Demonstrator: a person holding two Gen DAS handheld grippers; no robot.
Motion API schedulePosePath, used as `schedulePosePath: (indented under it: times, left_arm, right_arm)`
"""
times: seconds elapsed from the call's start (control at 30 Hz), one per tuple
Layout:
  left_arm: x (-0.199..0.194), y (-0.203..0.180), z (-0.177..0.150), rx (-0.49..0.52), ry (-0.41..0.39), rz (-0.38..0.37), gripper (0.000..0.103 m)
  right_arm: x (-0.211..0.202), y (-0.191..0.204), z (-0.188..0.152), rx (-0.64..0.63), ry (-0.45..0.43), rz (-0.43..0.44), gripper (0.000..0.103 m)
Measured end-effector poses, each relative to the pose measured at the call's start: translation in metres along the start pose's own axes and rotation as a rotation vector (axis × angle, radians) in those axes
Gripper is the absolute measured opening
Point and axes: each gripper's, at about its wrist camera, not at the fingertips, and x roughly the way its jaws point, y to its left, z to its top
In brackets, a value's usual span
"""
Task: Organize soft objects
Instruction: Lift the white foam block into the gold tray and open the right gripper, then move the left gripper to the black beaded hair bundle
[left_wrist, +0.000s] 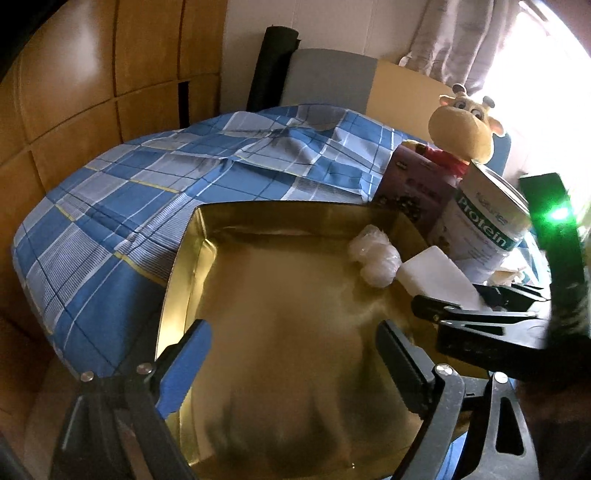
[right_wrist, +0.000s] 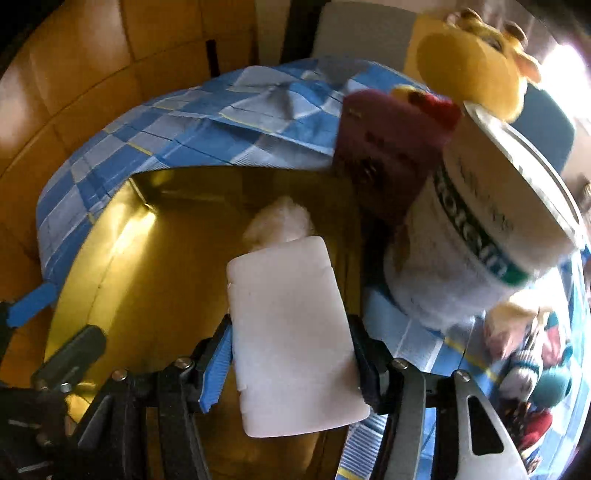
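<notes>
White sponge block (right_wrist: 291, 332): clamped between pads of your right tongs (right_wrist: 291, 354), hung over gold tray (right_wrist: 110, 258), cotton bag (right_wrist: 280, 221) just ahead. Left tongs (left_wrist: 291, 354) stood wide, empty. Risk: your release near right rim could tip block outside, against protein can (right_wrist: 498, 221).

Both wrist views look steeply down from close above into the gold box (left_wrist: 295, 295) (right_wrist: 147, 258), the left one from its near edge, the right one from nearer its right wall, sharing the box, the checked cloth (left_wrist: 147, 184) (right_wrist: 184, 122) behind it and the protein tin (left_wrist: 484, 221) (right_wrist: 480, 221) to its right.
</notes>
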Motion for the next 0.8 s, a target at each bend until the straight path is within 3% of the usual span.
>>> schedulePosePath:
  times: [0.2, 0.4, 0.8]
  left_arm:
    - [-0.008, -0.006, -0.003, 0.023, -0.018, 0.008, 0.095]
    - [-0.012, -0.005, -0.004, 0.027, -0.022, 0.012, 0.096]
    - [-0.011, -0.019, -0.011, 0.069, -0.001, -0.001, 0.097]
  right_arm:
    - [0.015, 0.008, 0.000, 0.004, -0.015, -0.003, 0.064]
    - [-0.001, 0.002, -0.002, 0.034, -0.080, 0.043, 0.079]
    - [-0.053, -0.039, -0.025, 0.119, -0.212, 0.038, 0.080]
